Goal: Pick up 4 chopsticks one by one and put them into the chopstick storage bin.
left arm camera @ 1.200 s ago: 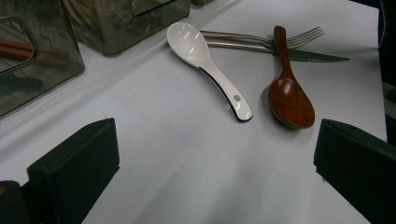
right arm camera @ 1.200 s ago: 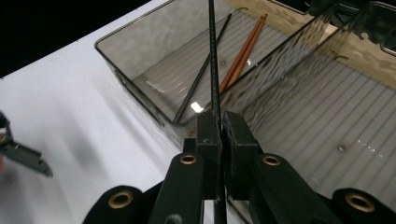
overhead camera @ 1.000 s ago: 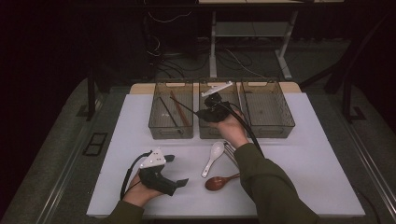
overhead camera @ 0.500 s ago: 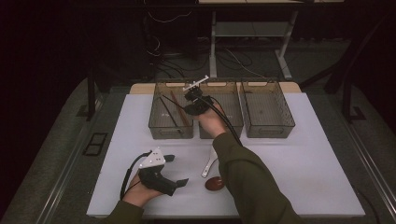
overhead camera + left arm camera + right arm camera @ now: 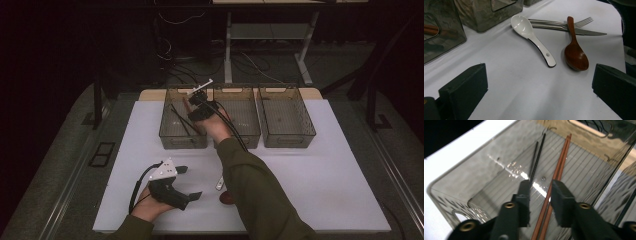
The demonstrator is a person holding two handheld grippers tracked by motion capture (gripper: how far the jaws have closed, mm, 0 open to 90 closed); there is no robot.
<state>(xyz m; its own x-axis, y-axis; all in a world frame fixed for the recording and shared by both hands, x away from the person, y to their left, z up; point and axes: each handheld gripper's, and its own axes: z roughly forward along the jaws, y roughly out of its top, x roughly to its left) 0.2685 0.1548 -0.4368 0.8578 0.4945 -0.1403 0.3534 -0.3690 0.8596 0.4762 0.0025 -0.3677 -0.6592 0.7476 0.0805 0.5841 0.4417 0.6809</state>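
Since the earlier frame, the right tongs (image 5: 196,98) have travelled from the middle bin (image 5: 239,116) to above the left bin (image 5: 181,119), upper centre of the high view, and their jaws have just been opening. In the right gripper view the jaws stand partly apart over the bin floor; the brown chopsticks (image 5: 554,182) run between them and appear released rather than pinched, with the black chopsticks (image 5: 536,157) just beside, upper centre.

Step in hand, as judged: depositing chopsticks in the left bin. Next move calls for lifting the tongs clear of the bin walls, then returning to the loose cutlery.

The left tongs (image 5: 186,182) rest wide open and empty on the surface (image 5: 325,165), lower left. Ahead of them lie the white spoon (image 5: 534,38), wooden spoon (image 5: 575,50), fork (image 5: 564,23) and knife (image 5: 589,32); the wooden spoon's handle crosses the knife, which could hinder a clean pick.
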